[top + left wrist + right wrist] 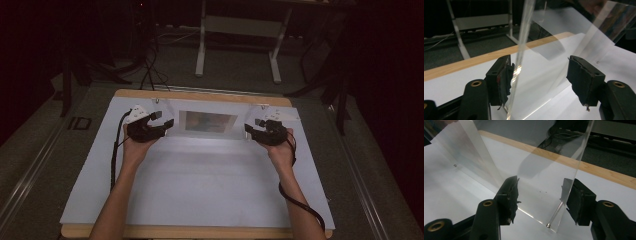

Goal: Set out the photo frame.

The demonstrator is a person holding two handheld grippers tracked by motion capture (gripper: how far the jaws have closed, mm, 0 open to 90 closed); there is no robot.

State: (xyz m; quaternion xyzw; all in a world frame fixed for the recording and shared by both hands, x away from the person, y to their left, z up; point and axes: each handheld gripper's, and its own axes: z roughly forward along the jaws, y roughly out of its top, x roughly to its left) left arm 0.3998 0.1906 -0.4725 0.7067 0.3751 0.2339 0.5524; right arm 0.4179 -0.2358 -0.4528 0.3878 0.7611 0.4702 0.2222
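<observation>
White sheet [200,185] over wooden table [200,96] — white metal frame [240,25] behind

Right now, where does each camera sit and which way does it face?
High view: above the person's side, looking forward and down on the table; both forearms show, with the left tongs and right tongs at the ends of a clear acrylic stand.
Left gripper view: rides the left tongs, facing the stand's edge between its open jaws.
Right gripper view: rides the right tongs, facing the stand's other end between its open jaws.
Shared: all three show the stand and the wooden table edge.
</observation>
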